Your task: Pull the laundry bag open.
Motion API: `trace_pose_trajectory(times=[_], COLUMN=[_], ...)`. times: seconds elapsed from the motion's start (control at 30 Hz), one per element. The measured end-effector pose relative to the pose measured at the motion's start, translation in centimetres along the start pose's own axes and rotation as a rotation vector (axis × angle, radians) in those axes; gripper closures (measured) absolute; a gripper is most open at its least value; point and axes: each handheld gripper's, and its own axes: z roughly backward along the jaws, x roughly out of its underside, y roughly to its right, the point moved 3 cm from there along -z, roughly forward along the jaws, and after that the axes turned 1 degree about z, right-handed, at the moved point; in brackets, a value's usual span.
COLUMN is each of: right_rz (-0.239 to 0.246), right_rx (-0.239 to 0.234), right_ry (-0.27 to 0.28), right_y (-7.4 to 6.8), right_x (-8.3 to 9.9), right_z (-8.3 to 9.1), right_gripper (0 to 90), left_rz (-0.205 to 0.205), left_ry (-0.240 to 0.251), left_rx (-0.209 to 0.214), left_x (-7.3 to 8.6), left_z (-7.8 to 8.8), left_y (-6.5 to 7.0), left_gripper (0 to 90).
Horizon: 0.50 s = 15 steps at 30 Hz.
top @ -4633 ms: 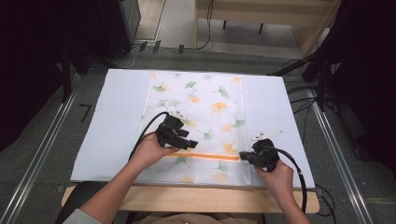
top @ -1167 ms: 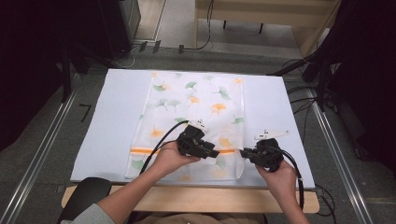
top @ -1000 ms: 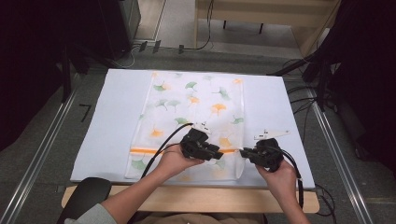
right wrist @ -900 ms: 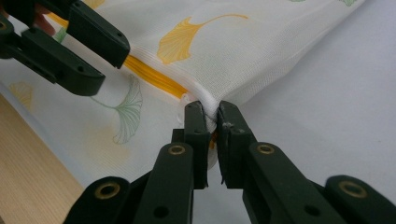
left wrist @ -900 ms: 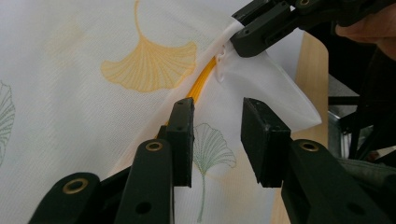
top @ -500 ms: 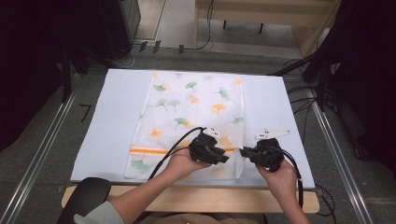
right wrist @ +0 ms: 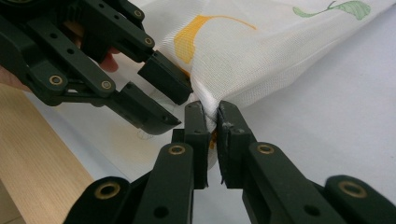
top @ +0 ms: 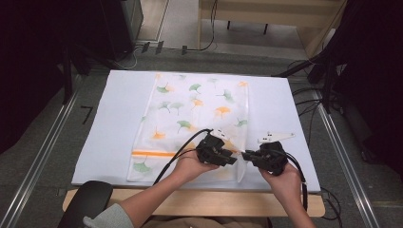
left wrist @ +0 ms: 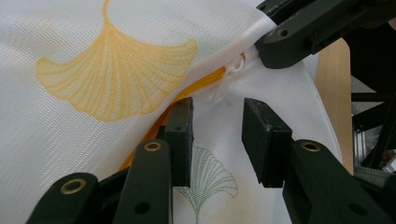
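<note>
Cloth [top: 192, 114] with leaf prints lies flat on the white surface [top: 114, 123], its orange stripe [top: 152, 153] near my edge. My right gripper [right wrist: 212, 114] pinches the stripe's end tight. My left gripper [left wrist: 217, 140] sits half open just beside it, jaws having just widened, nothing gripped. Folding or lifting hasn't begun.

White leaf-print mesh bag [top: 190, 118] lies flat, its near right corner lifted

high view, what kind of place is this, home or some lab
Most likely a lab or recording room, not a home: a white table set between metal floor rails, loose cables on grey carpet, and a leaf-print mesh bag laid flat for handling.
</note>
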Motion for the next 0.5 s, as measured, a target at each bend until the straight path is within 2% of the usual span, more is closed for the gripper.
trace_pose_trajectory(times=[0.17, 0.27, 0.3, 0.5], right_rz=[-0.002, 0.000, 0.004, 0.007], right_rx=[-0.004, -0.011, -0.013, -0.014], right_ry=[0.002, 0.002, 0.004, 0.001], right_y=[-0.07, -0.15, -0.17, -0.15], right_x=[-0.02, -0.02, -0.06, -0.02], right_z=[0.03, 0.02, 0.01, -0.06], right_gripper=[85.6, 85.6, 85.6, 85.5], left_rz=[0.000, -0.006, 0.008, 0.025], left_ry=[0.006, 0.010, 0.014, 0.012], left_rx=[0.006, 0.018, 0.027, 0.031], left_x=[-0.11, -0.24, -0.33, -0.46], left_z=[-0.08, -0.10, -0.23, -0.19], left_y=[0.05, 0.22, 0.39, 0.32], left_gripper=[64.8, 68.3, 70.8, 76.0])
